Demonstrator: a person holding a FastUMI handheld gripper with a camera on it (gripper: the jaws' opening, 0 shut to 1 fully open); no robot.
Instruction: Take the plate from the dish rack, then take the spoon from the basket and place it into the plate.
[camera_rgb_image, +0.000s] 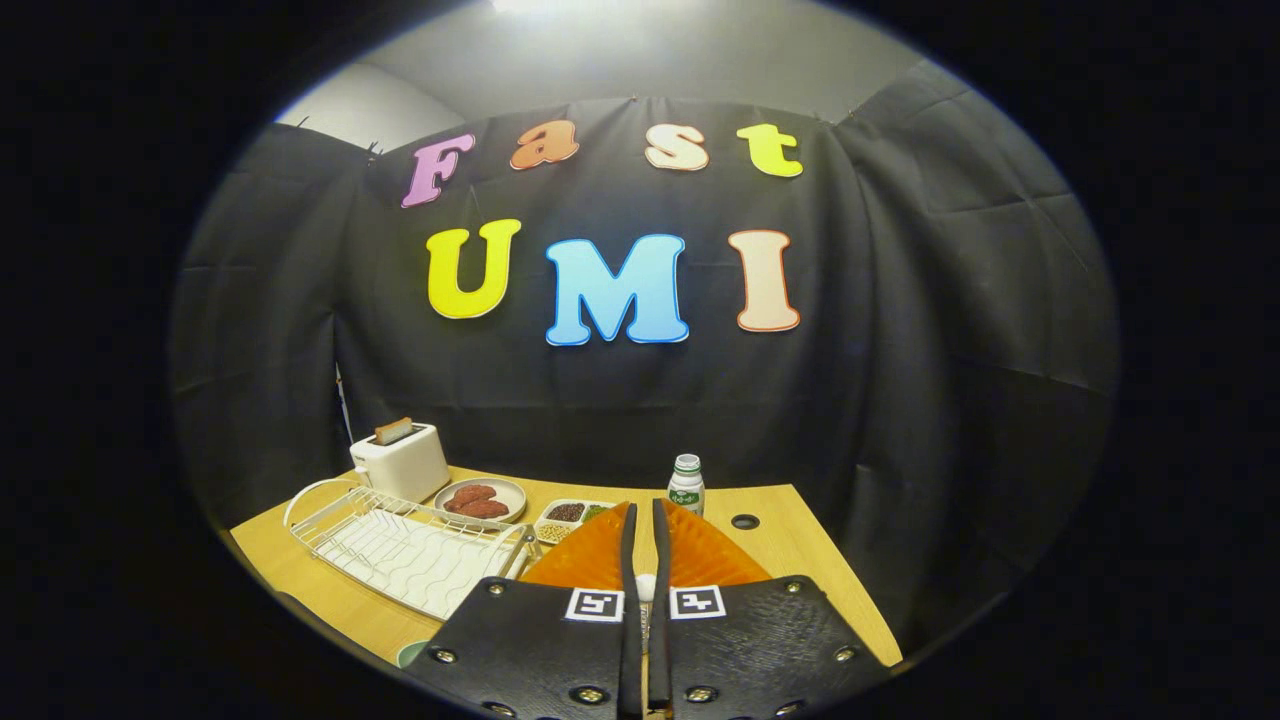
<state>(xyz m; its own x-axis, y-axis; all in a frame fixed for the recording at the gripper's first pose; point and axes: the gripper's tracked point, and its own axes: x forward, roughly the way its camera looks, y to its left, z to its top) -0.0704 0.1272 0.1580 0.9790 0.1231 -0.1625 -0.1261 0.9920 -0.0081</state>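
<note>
An orange ribbed plate (705, 560) lies on the wooden table (800, 560), right under and ahead of my fingers. My gripper (645, 512) is nearly closed, its two fingers (629, 560) running side by side over the middle of the plate. A small white piece (645, 588), apparently the spoon, is pinched in the narrow gap between them near their base; the rest of it is hidden. The white wire dish rack (400, 550) stands to the left of the plate with nothing in it.
Behind the rack are a white toaster (400, 462) holding a slice of bread, a dish of reddish food (482, 500) and a small tray of grains (568, 516). A small bottle (686, 485) stands beyond the plate, beside a cable hole (745, 521). A pale green edge (410, 654) pokes out left of the gripper body.
</note>
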